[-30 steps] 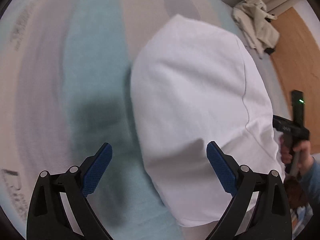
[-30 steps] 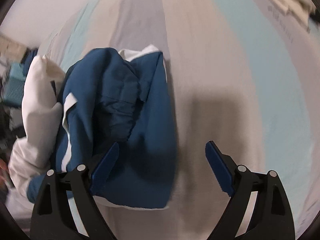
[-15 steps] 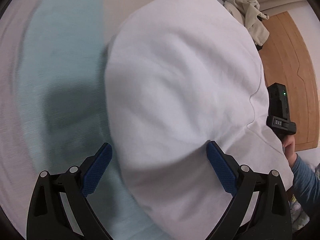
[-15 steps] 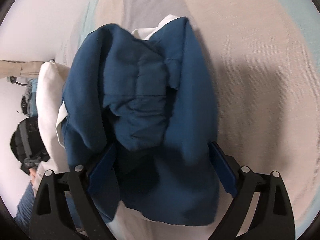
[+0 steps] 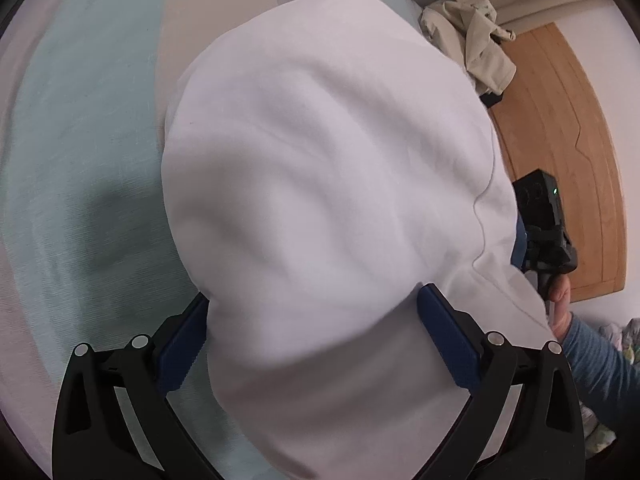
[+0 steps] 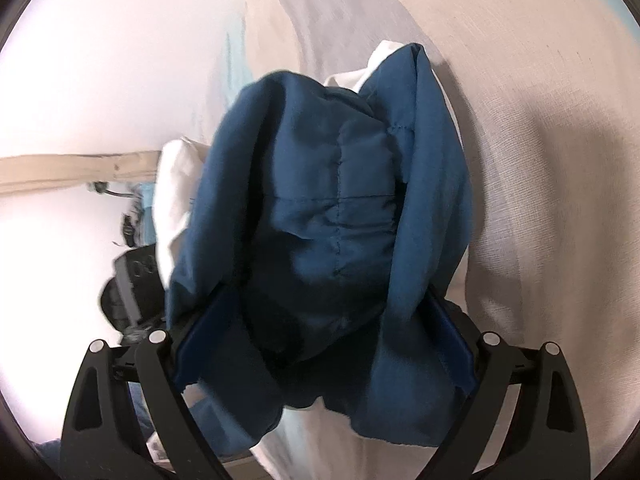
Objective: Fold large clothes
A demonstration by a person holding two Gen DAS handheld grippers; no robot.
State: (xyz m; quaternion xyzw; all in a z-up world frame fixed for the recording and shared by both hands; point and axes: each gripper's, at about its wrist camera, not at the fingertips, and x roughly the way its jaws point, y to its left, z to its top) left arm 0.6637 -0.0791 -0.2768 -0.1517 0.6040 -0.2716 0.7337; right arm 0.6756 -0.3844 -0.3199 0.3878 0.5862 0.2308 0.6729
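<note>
A large garment, white outside [image 5: 320, 184] and blue inside [image 6: 340, 220], lies on a striped bed sheet. In the left wrist view its white side bulges between my left gripper's [image 5: 312, 340] open jaws. In the right wrist view the blue side with white edges fills the space between my right gripper's [image 6: 324, 344] open jaws. Neither pair of pads is pressed together on the cloth. The right gripper body [image 5: 544, 224] shows at the garment's right edge in the left wrist view.
The bed sheet [image 5: 80, 160] has pale blue, beige and grey stripes. A crumpled beige garment [image 5: 468, 40] lies at the far corner of the bed. A wooden floor [image 5: 568, 160] runs beside the bed. A white wall [image 6: 100, 80] stands at left in the right wrist view.
Both grippers have moved forward onto the garment. The cloth now sits between each pair of jaws, where before it lay ahead of them. Both stayed open.
</note>
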